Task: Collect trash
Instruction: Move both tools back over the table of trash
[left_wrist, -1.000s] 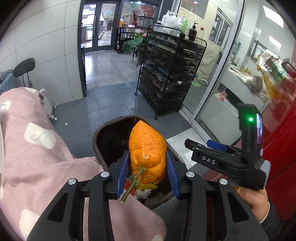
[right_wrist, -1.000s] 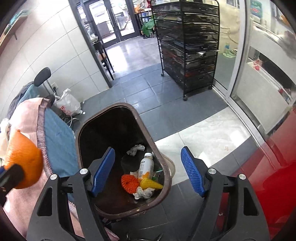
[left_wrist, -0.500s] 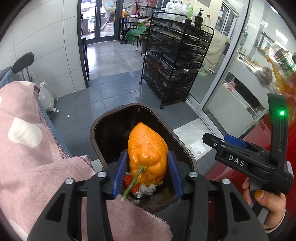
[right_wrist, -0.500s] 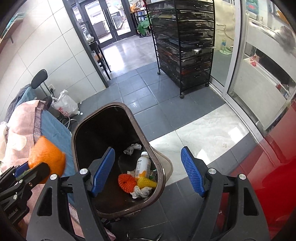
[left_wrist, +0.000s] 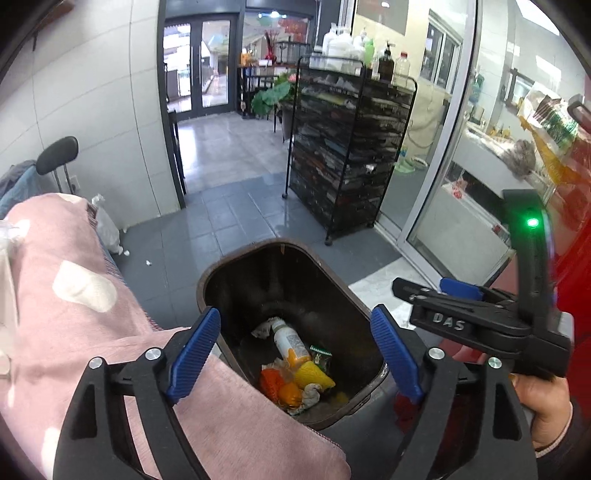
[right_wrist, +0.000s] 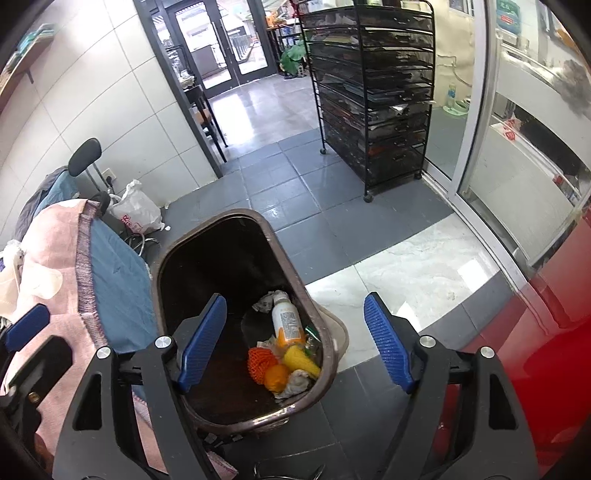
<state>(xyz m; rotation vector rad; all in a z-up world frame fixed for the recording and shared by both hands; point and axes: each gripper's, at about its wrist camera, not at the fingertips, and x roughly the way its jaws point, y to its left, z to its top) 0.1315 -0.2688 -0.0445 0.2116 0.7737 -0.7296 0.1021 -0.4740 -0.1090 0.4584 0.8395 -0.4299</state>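
Left tool (left_wrist: 295, 345): jaws have just been opening and now stand spread wide, nothing between them. A second ago they pinched an orange fruit over the bin (left_wrist: 236, 258); half a second ago the fruit was in them but the grip was looser. Now the orange (left_wrist: 290, 393) lies at the bottom of the bin, among the other trash: a bottle (left_wrist: 290, 339), a red net (left_wrist: 269, 382), a yellow cone (left_wrist: 314, 376), crumpled paper (left_wrist: 310, 395). It rests touching the net and the cone.

Judgement: this piece is delivered. The left tool is free for the next item; whatever remains to collect is not in these views.

Right tool (right_wrist: 295, 345): jaws spread, empty, held above the bin's near rim, much as it was a second ago. No part in the drop.

What each view adds:
- Left wrist view shows the right tool from the side, with the hand (left_wrist: 543, 410) gripping its handle, and a green light lit on it. It also shows the pink cloth (left_wrist: 74, 314) beside the bin, overlapping its near rim.
- Right wrist view shows the bin floor more plainly: the orange sits clear of the wall, in front of the net. It also shows a blue layer (right_wrist: 118, 280) under the pink cloth and a white bag (right_wrist: 136, 214) on the floor behind, plus only one blue pad of the left tool at the left edge.
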